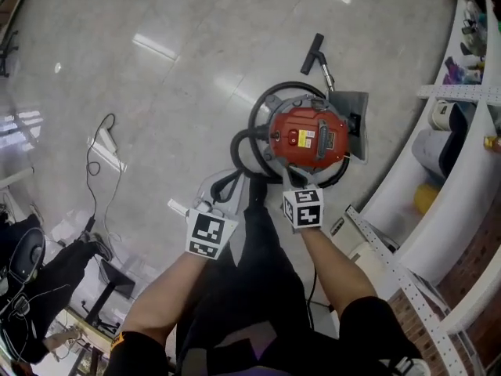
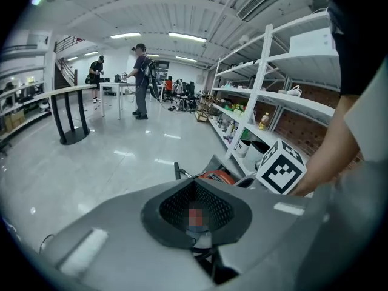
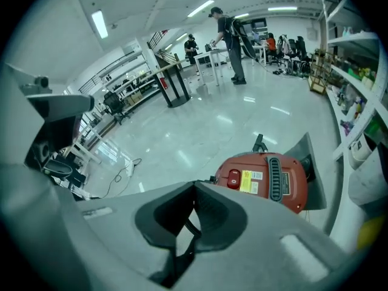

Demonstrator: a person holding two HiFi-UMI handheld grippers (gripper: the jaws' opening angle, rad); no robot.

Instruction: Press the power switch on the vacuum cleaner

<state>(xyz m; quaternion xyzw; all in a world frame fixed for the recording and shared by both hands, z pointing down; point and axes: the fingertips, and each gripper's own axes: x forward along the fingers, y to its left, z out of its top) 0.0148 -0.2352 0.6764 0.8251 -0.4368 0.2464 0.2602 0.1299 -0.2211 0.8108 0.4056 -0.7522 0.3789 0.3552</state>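
The red vacuum cleaner (image 1: 309,135) stands on the floor just ahead of me, with its black hose (image 1: 244,149) looped around it. Its red power switch (image 3: 234,179) sits on the top next to a yellow label (image 3: 250,180). My right gripper (image 3: 195,184) is shut and empty; it hovers short of the vacuum, with the switch ahead and slightly right of its tips. Its marker cube (image 1: 304,207) is at the vacuum's near edge. My left gripper (image 2: 194,182) is also shut and empty, held to the left, and the vacuum (image 2: 213,176) peeks just over its tips.
White shelving (image 1: 438,178) with bottles and tubs curves along the right. The vacuum's wand and nozzle (image 1: 315,53) lie beyond it on a grey panel (image 1: 356,124). A power strip with its cable (image 1: 106,143) lies on the floor at left. People (image 2: 140,80) stand far off.
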